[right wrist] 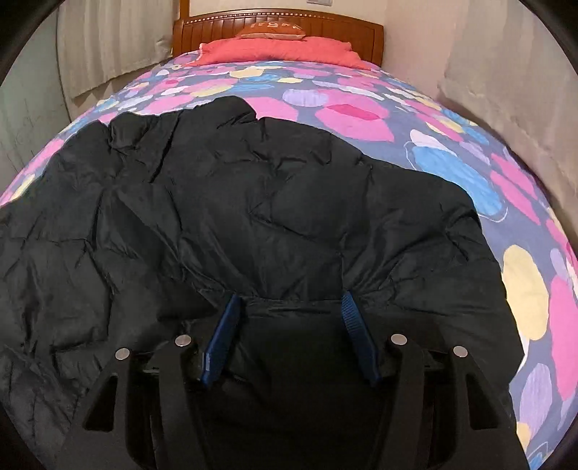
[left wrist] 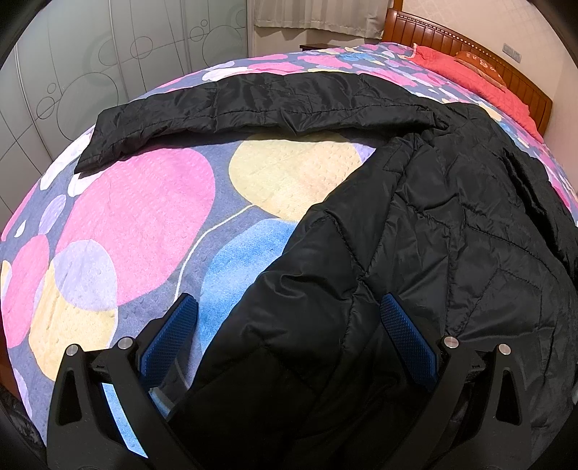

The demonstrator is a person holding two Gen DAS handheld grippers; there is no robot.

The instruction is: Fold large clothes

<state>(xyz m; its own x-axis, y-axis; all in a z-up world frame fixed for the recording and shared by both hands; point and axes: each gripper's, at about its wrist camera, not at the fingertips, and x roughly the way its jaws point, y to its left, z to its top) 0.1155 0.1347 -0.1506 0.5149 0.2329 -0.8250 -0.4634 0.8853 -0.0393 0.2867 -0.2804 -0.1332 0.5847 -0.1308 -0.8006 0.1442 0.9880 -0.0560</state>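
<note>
**A:** Item one, nearest us: left gripper (left wrist: 289, 307). State?

**B:** Spread wide. The hem corner of the black quilted jacket (left wrist: 415, 253) lies between the blue pads (left wrist: 404, 325), but neither pad presses it. My guess is it straddles the edge to be ready for a pinch.

**A:** Item two: right gripper (right wrist: 290, 303).

**B:** Jaws half apart, with a bunched ridge of the jacket's lower edge running between the fingers (right wrist: 352, 318). The fabric spans the gap and looks caught there, though I cannot tell for certain whether the pads truly bite it.

**A:** Item three: the jacket itself. Location?

**B:** Spread on the bed, body toward the foot, puffy and creased. One hand at each lower corner suggests the hem is to be lifted and carried over in one fold.

**A:** Item four, further off?

**B:** One sleeve (left wrist: 253, 105), laid out straight to the side across the bedspread (left wrist: 144, 217), not yet folded in. It probably needs tucking first.

**A:** Item five, far end.

**B:** Red pillow (right wrist: 278, 50) against the wooden headboard (right wrist: 278, 29), well apart from the jacket, leaving bare bedspread for the fold to land on.
</note>
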